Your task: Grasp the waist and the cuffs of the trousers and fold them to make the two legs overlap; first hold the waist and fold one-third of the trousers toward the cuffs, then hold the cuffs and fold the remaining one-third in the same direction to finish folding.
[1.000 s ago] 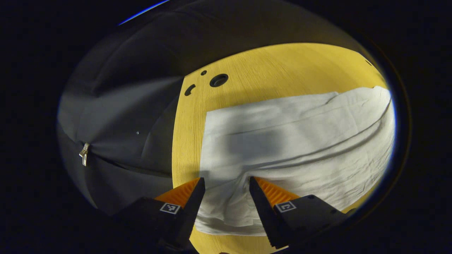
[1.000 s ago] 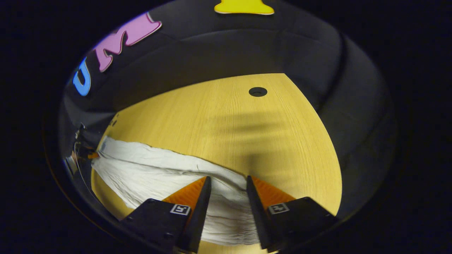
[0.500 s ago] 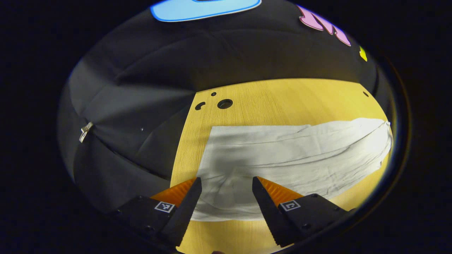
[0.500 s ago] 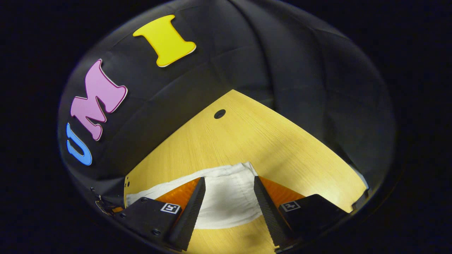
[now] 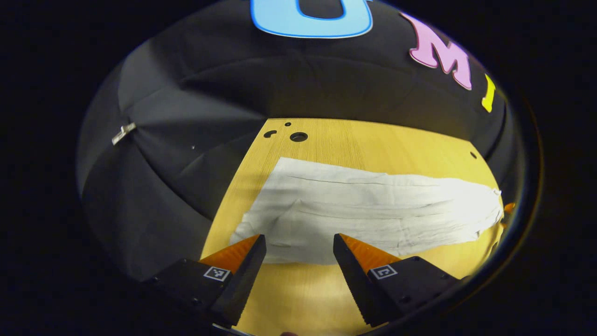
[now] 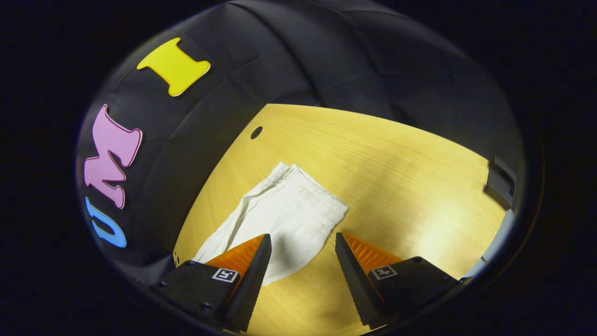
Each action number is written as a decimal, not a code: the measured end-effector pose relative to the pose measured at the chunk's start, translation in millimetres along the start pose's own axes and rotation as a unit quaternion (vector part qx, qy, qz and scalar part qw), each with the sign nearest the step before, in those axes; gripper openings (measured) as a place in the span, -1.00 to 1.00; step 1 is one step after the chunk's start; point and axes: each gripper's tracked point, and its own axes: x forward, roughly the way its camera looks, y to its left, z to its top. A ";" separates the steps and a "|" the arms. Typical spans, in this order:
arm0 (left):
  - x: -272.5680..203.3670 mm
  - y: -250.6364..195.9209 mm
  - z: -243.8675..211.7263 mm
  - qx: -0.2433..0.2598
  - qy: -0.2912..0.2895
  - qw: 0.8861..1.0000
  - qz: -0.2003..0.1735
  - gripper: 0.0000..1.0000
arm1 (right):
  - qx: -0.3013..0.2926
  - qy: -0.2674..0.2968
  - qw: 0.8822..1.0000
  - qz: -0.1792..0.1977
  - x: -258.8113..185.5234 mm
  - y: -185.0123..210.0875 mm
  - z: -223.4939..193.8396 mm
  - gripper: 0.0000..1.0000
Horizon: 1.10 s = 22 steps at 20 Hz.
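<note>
The white trousers [image 5: 368, 210] lie flat in a long strip on the yellow wooden table [image 5: 373, 140], one leg over the other. In the left gripper view their straight cuff end [image 5: 261, 210] is just beyond my left gripper [image 5: 299, 239], which hangs open above the table with nothing between its fingers. In the right gripper view the gathered waist [image 6: 322, 198] of the trousers [image 6: 280, 214] lies ahead of my right gripper [image 6: 302, 238], also open and holding nothing. A small part of the other gripper [image 5: 508, 207] shows by the waist end at the far right of the left gripper view.
Round holes [image 5: 298, 136] pierce the table near its far left corner, and another hole [image 6: 256, 132] lies near the far edge. A dark block [image 6: 500, 179] sits at the table's right edge. Black cloth walls surround the table, with a metal clip [image 5: 123, 133] on one.
Both grippers have pulled back and risen from the trousers, staying open. The cloth that lay between the fingers now lies flat ahead of them. The right gripper view has swung round.
</note>
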 end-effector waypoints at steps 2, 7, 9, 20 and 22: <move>-6.5 2.0 -10.6 -0.022 0.003 1.000 -0.003 0.87 | 0.007 -0.002 1.000 -0.019 12.0 -8.9 -4.8 0.74; -14.3 12.0 -39.9 -0.034 0.021 0.999 0.006 0.87 | 0.031 -0.022 0.999 -0.026 34.7 9.1 5.4 0.75; -14.7 10.7 -46.2 -0.038 0.024 0.999 0.004 0.87 | 0.036 -0.028 0.998 -0.037 44.9 7.6 8.4 0.75; 7.2 -25.4 -66.0 -0.177 0.056 0.981 -0.060 0.85 | 0.051 -0.044 0.998 -0.008 34.0 15.0 15.2 -0.84; 14.5 -32.9 -68.8 -0.224 0.069 0.969 -0.080 0.85 | 0.036 -0.049 0.998 0.002 23.7 16.8 22.3 -0.84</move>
